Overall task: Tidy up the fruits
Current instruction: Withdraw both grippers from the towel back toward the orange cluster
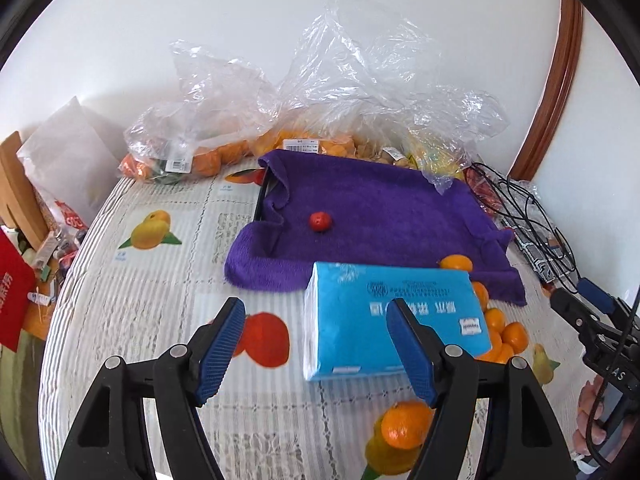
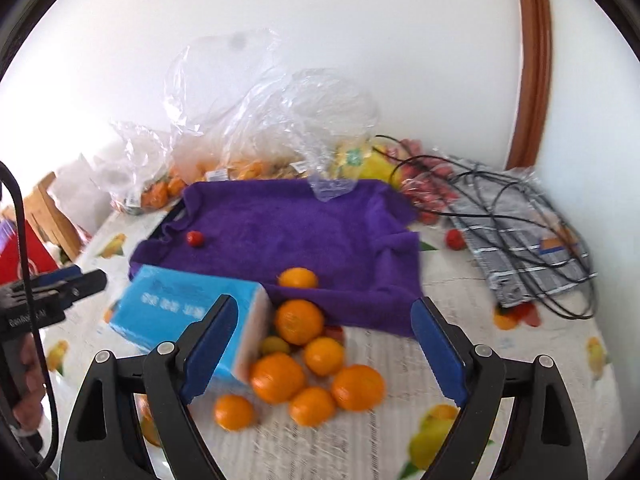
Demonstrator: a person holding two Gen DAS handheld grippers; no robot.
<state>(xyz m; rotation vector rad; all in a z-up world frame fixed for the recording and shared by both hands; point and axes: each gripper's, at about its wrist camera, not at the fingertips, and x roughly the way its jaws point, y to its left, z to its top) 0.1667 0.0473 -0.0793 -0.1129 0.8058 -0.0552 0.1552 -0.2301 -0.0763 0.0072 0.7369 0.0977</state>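
Note:
A tray lined with a purple towel (image 1: pixel 380 208) (image 2: pixel 304 232) sits mid-table. It holds a small red fruit (image 1: pixel 319 221) (image 2: pixel 195 239) and one orange (image 2: pixel 298 278) at its front edge. Several loose oranges (image 2: pixel 300 360) lie in a pile on the table in front of the tray, right of a blue tissue pack (image 1: pixel 392 320) (image 2: pixel 188 316). One orange (image 1: pixel 404 424) lies near my left gripper (image 1: pixel 316 344), which is open and empty. My right gripper (image 2: pixel 324 348) is open and empty, just above the pile.
Clear plastic bags (image 1: pixel 320 92) with oranges and other fruit stand behind the tray by the wall. A bag of red fruit (image 2: pixel 424 188), black cables (image 2: pixel 520 216) and a striped cloth (image 2: pixel 532 252) lie right. One red fruit (image 2: pixel 455 239) lies beside the cloth. Clutter (image 1: pixel 36 240) fills the left edge.

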